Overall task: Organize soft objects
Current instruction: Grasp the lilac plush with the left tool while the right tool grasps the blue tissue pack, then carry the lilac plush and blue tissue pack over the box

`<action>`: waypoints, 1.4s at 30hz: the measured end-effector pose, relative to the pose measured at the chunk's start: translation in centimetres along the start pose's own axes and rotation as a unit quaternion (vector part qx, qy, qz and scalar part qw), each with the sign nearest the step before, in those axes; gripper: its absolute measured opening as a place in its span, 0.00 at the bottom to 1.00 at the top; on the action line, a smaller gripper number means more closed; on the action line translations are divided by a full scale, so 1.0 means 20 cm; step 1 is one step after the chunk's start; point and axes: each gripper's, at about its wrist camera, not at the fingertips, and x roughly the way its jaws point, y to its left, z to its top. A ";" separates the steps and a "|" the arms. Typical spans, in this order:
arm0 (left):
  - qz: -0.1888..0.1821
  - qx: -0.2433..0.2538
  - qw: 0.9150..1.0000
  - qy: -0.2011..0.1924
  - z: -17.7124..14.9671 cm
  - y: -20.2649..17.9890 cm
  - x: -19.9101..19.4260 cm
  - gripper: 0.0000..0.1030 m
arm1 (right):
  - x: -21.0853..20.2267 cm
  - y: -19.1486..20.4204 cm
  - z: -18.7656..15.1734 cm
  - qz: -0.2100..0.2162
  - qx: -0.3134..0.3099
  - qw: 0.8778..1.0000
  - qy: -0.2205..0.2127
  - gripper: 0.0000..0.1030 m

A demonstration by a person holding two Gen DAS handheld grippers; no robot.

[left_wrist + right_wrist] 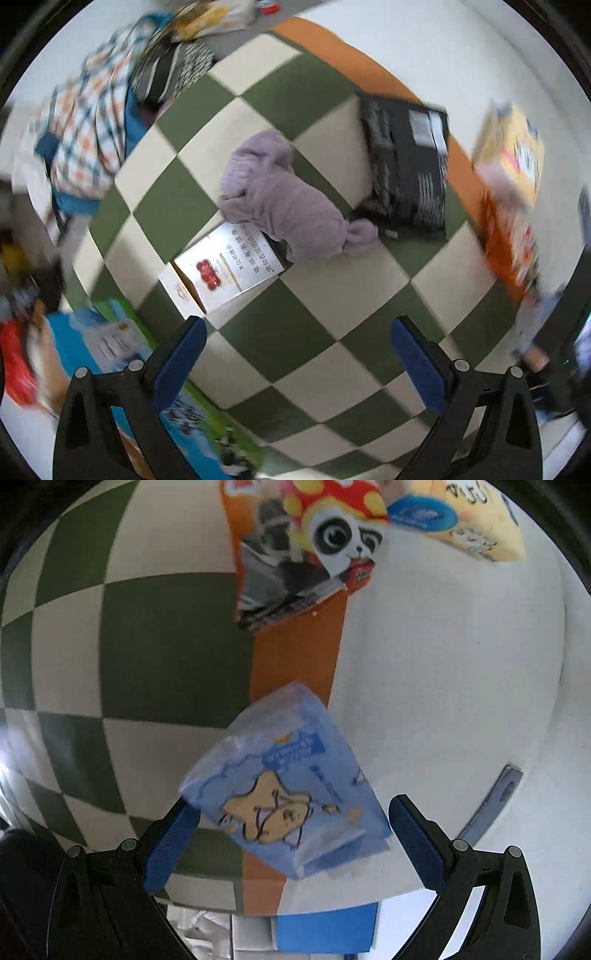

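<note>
A crumpled lilac cloth [284, 199] lies on the green-and-cream checkered mat [295, 332], partly over a white box with a red emblem [221, 273]. My left gripper [295, 332] is open and empty, well short of the cloth. In the right wrist view a blue tissue pack with a cartoon print [291, 797] lies on the table between the open fingers of my right gripper [291, 812]; the pads do not touch it. A panda plush with a red spotted hat [340, 528] lies farther ahead.
A black box [406, 166] sits beside the cloth. A yellow pack [513, 155] and orange packet [509, 243] lie at right. Plaid cloth [85, 122] and striped fabric [173, 66] are at far left. A blue-green box [122, 350] is near my left finger. White tabletop [443, 664].
</note>
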 end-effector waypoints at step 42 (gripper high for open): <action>-0.112 -0.143 0.979 -0.093 -0.32 0.11 -0.34 0.36 | -0.59 -0.15 -0.53 0.214 0.293 0.918 -0.158 0.42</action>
